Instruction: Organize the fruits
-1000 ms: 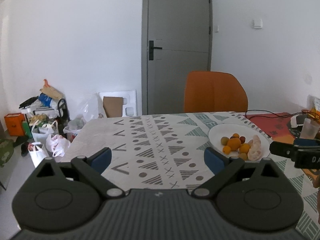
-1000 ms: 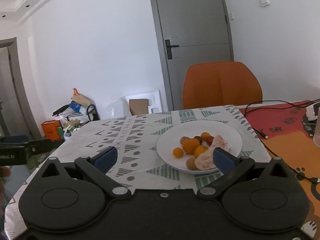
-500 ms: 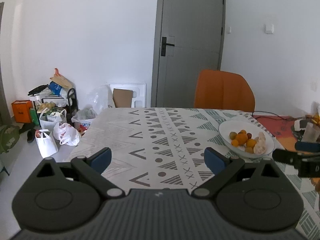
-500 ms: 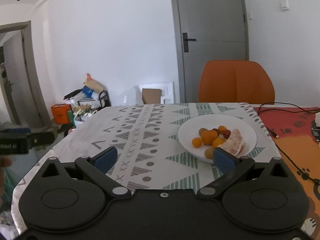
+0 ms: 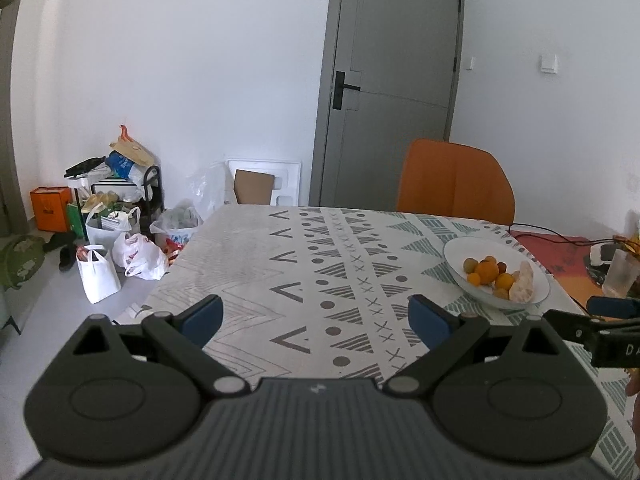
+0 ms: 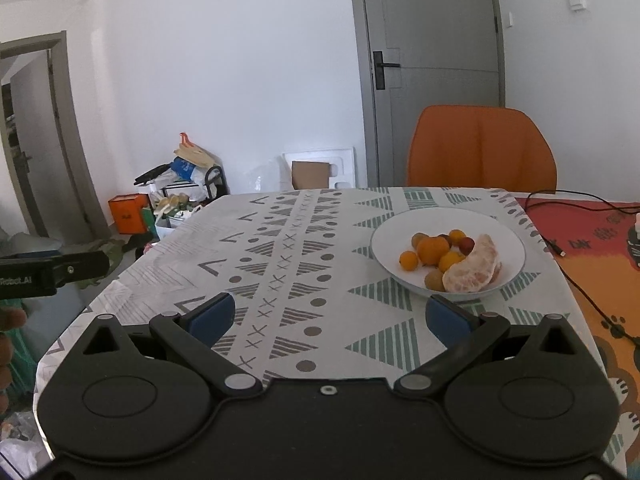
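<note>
Fruits (image 6: pixel 448 258) on plate (image 6: pixel 384 256), ahead of right tool (image 6: pixel 328 316), apart

The black matt plastic left gripper (image 5: pixel 316 316) has a ribbed body and dull metal pivot pins; its smooth blue rubbery-looking finger pads (image 5: pixel 202 317) stand wide apart. The black matt plastic right gripper (image 6: pixel 329 318) looks the same — smooth discs, blue pads. Under and ahead of both pairs of fingers lies a patterned white-and-green tablecloth (image 6: pixel 304 256), matt and faintly creased. Just beyond the right gripper's right finger sits a glossy white ceramic-looking plate (image 6: pixel 508 236) of smooth-skinned orange citrus fruits (image 6: pixel 433 251) and a pale peeled segment (image 6: pixel 472 270) with a rough, pithy surface. Far ahead of the fingers: a smooth orange chair back (image 6: pixel 482 146), a satin grey door (image 6: pixel 434 80), and crinkled white plastic bags (image 5: pixel 138 254).
</note>
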A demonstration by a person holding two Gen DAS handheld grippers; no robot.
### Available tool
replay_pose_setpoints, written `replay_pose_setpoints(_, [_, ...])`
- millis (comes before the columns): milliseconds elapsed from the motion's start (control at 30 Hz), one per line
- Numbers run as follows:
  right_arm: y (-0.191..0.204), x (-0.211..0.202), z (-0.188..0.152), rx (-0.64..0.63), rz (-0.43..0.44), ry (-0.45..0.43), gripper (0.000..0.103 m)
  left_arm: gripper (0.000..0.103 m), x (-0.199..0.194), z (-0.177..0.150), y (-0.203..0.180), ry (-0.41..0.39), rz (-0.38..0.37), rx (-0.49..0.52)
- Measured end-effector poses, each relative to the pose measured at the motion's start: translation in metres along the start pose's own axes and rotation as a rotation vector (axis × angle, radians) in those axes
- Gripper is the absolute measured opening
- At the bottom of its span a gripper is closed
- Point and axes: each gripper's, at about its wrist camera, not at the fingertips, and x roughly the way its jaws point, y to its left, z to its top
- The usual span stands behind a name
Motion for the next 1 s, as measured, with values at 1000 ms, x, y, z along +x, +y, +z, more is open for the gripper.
replay_pose_setpoints(1000, [-0.0013,0.0016,0.0003,0.003,0.000,0.002,0.103,0.098,0.0074,-0.0036,-0.0033,0.021,0.006,0.010])
